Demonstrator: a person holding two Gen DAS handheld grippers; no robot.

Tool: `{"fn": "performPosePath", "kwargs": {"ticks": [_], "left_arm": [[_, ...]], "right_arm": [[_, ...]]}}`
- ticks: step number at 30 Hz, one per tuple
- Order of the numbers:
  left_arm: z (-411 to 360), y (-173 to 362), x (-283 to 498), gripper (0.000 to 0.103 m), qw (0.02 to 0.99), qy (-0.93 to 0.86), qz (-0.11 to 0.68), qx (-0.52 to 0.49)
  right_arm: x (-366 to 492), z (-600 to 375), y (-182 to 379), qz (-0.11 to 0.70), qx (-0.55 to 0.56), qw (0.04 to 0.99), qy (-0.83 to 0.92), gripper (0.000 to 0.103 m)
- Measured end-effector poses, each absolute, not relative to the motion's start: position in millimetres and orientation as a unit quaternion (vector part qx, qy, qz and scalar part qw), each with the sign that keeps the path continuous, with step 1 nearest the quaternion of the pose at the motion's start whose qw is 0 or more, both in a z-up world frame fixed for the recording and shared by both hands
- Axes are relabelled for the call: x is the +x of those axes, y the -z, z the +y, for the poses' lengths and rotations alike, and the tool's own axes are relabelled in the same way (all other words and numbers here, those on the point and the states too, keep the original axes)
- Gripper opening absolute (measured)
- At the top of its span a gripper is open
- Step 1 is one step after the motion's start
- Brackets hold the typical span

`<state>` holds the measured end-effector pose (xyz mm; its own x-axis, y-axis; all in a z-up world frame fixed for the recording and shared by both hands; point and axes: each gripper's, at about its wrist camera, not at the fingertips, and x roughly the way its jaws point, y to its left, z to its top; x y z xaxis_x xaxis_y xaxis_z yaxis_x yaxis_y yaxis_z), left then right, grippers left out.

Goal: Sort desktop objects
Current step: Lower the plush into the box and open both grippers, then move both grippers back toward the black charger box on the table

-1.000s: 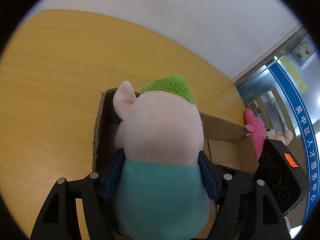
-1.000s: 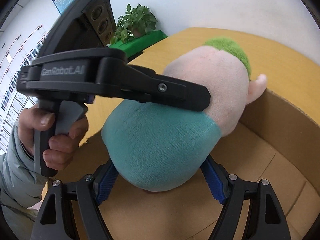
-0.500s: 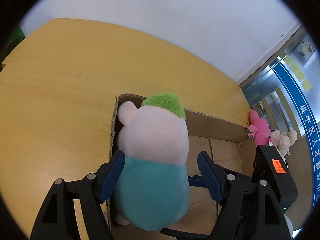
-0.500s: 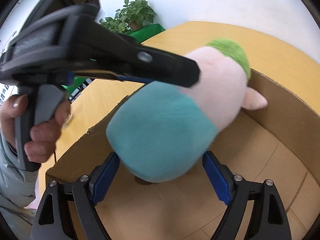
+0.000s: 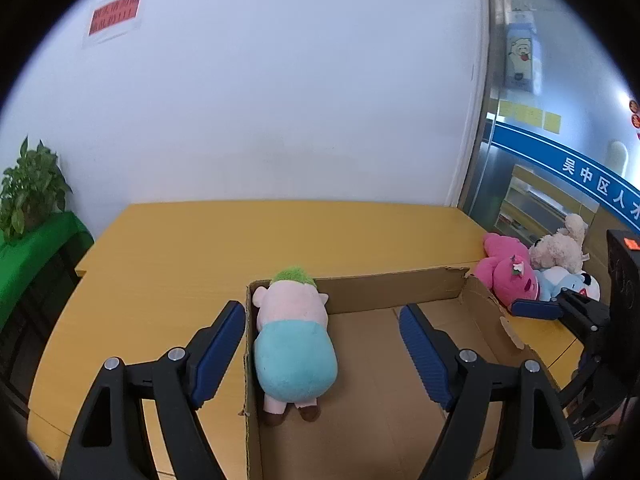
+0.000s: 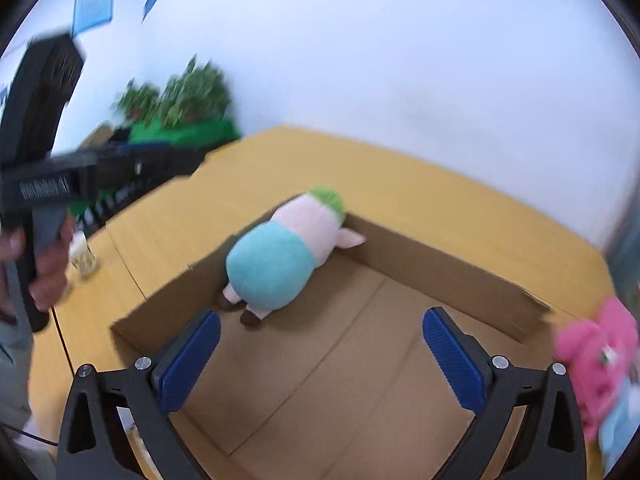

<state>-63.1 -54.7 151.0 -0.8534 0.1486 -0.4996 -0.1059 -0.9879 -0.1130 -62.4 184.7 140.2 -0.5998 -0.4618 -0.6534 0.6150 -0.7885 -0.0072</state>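
A pink pig plush (image 5: 294, 334) with green hair and a teal shirt lies face down in the far left corner of a shallow cardboard box (image 5: 384, 286); it also shows in the right wrist view (image 6: 286, 254), inside the box (image 6: 444, 266). My left gripper (image 5: 322, 344) is open and empty, held above and behind the pig. My right gripper (image 6: 320, 358) is open and empty over the box floor. A pile of plush toys, pink (image 5: 506, 270), beige (image 5: 558, 246) and blue-white (image 5: 568, 282), lies on the table right of the box.
The box stands on a yellow wooden table (image 5: 192, 248) against a white wall. A green-covered stand with a potted plant (image 5: 30, 196) is at the far left. A small glass (image 6: 83, 256) stands on the table near my left hand.
Both grippers let go of the pig and pulled back and up. The pig now lies in the box corner. The jaws of both have opened wide.
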Motion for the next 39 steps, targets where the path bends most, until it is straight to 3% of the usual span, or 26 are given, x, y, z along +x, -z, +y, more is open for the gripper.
{"fn": "performPosePath", "kwargs": {"ticks": [6, 15, 39], "left_arm": [[-15, -157, -5, 0.080, 0.059, -0.971, -0.012, -0.232], [32, -135, 45, 0.079, 0.068, -0.968, -0.012, -0.240], [42, -97, 65, 0.080, 0.110, -0.946, -0.058, -0.299]], "right_arm": [[27, 234, -180, 0.114, 0.289, 0.228, 0.923, 0.103], [86, 257, -138, 0.084, 0.299, 0.176, 0.934, 0.103], [94, 268, -99, 0.068, 0.313, 0.182, 0.930, 0.103]]}}
